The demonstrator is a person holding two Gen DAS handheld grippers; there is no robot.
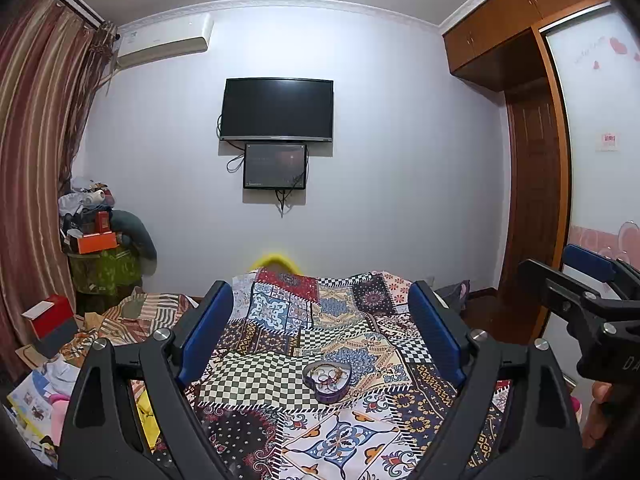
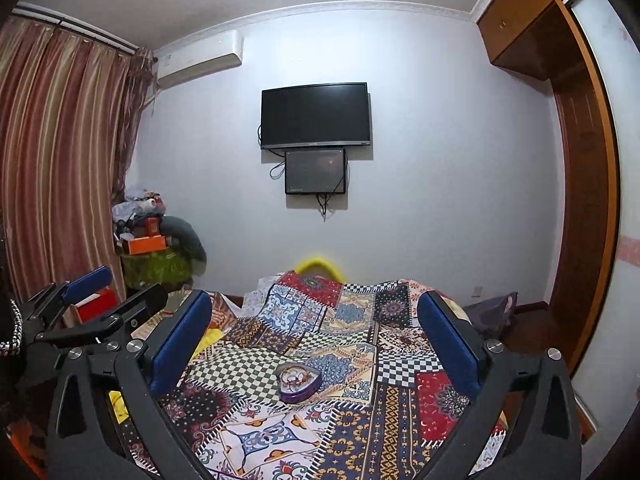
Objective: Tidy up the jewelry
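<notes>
Jewelry [image 1: 329,374] — a tangle of chains and rings, pieces too small to tell apart — lies inside a purple heart-shaped tin [image 1: 327,384] with its lid off, sitting on the patchwork quilt [image 1: 280,364] of the bed, near the foot end and ahead of both grippers

Left gripper [image 1: 322,332]: jaws spread wide, blue pads either side of the tin in its view, nothing between them, not touching tin or quilt. Right gripper [image 2: 316,340]: likewise wide open and empty, tin [image 2: 299,386] framed between its pads but well ahead

Step, as I judge it: between grasps, both grippers free and lined up on the tin. No lid or second container visible, so where pieces should go is unclear. Next move likely calls for one gripper to steady the tin's wall while the other comes down into it; fine chains will want a narrow, careful pinch and may snag each other

Views differ: the left wrist view alone shows a red box [image 1: 50,314] and scattered papers on the floor at far left, plus the right gripper at its right edge. The right wrist view shows the left gripper [image 2: 116,294] at its left edge and a black-and-white sleeve [image 2: 16,326]
</notes>
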